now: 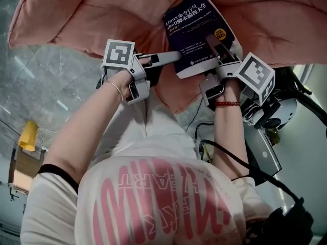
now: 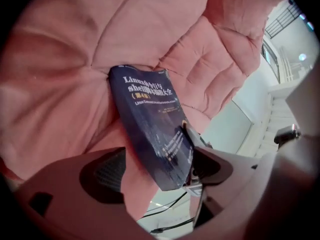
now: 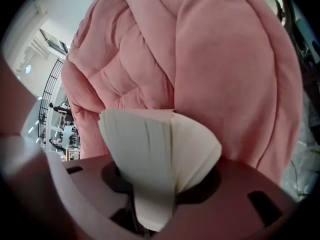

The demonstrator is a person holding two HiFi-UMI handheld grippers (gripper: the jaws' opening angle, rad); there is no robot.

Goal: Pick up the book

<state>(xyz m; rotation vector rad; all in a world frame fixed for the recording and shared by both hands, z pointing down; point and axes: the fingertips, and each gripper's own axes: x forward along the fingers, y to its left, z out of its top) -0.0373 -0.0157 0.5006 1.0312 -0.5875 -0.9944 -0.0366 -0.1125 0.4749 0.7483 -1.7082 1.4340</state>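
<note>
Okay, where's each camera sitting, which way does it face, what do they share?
Head view: on the person's head, facing steeply down at both forearms, left gripper, right gripper and the book.
Left gripper view: on the left gripper, facing the book's blue cover; own jaws at bottom.
Right gripper view: on the right gripper, facing the book's page edge between its jaws.
Shared: all show the book and pink cushion.

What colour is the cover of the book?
Dark navy blue with white title lettering; the book shows best in the left gripper view.
</note>
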